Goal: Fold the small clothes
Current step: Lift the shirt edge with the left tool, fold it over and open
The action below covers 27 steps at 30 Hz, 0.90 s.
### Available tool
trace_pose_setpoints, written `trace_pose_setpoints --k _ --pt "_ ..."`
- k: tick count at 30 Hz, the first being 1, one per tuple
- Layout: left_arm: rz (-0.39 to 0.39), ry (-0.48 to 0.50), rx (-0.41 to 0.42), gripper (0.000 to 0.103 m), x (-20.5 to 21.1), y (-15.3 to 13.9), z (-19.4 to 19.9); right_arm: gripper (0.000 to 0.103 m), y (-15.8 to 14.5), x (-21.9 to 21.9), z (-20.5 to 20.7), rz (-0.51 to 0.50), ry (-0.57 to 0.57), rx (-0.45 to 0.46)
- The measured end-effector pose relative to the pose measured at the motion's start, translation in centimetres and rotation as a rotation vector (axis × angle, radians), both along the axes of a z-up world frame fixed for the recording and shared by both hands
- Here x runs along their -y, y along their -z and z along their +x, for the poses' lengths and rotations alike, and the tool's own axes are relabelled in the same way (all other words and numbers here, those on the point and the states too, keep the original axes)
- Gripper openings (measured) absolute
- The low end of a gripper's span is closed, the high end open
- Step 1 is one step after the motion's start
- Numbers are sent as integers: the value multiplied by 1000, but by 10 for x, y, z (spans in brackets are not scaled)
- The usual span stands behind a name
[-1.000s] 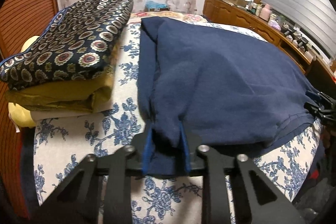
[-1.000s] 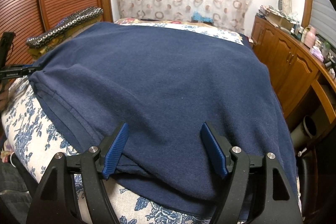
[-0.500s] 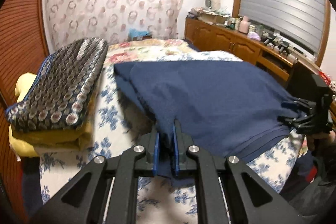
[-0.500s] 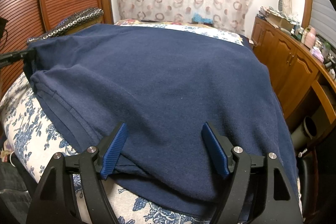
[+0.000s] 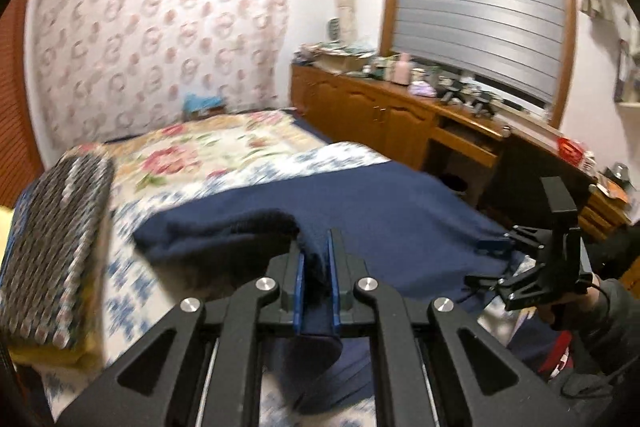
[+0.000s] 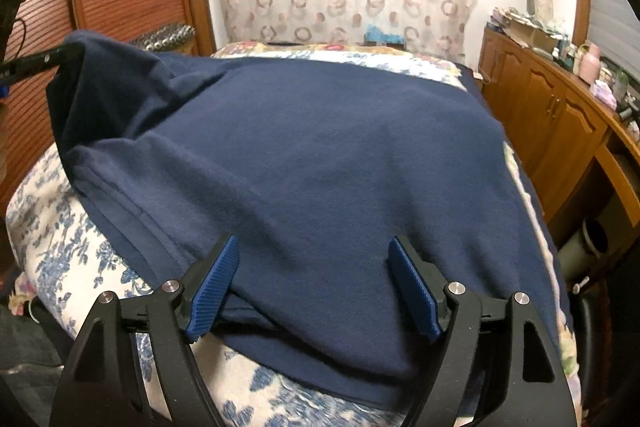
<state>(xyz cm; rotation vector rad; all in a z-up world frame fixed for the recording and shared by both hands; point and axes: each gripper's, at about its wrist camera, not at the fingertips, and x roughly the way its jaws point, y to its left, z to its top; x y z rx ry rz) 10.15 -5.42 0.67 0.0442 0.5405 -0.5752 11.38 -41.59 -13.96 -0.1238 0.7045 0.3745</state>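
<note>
A navy blue garment [image 5: 380, 211] lies spread over the bed. My left gripper [image 5: 316, 247] is shut on its near left corner, and the pinched cloth hangs lifted off the sheet. In the right wrist view that raised corner [image 6: 92, 75] stands up at the far left, with the left gripper's fingers [image 6: 36, 61] holding it. My right gripper [image 6: 312, 247] is open at the near right edge of the garment [image 6: 320, 155]. The cloth lies between its blue pads [image 6: 216, 279] without being pressed. The left wrist view shows the right gripper [image 5: 500, 263] resting at the hem.
A stack of folded patterned and yellow fabrics [image 5: 56, 247] sits on the bed's left side. The floral sheet [image 5: 132, 291] shows around the garment. A wooden cabinet [image 5: 380, 119] with clutter runs along the right. A person's sleeved hand [image 5: 592, 307] holds the right gripper.
My left gripper closed on the garment's corner, then rose and swung, pulling that corner up off the bed. The right gripper stayed in place, open.
</note>
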Motion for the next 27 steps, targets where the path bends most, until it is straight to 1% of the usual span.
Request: trace_pose_setpoints --k 10,13,14,19,24,26,27 --pt "8 174 31 6 83 -38 19 79 -34 45 -16 31 87 78" --pt "30 217 46 6 105 -45 17 79 -41 58 -20 33 109 93" --pt "54 231 57 6 117 -48 15 79 -42 60 -21 33 115 97" --pt "48 295 58 6 146 -61 10 79 -51 74 -29 33 145 121" --pt "24 356 23 7 172 -70 9 79 -60 84 -36 39 173 144" --pt "66 357 6 9 180 -64 12 79 -61 88 -35 43 179 145" --pt "86 362 -16 11 182 -58 16 79 -61 89 -35 44 184 143"
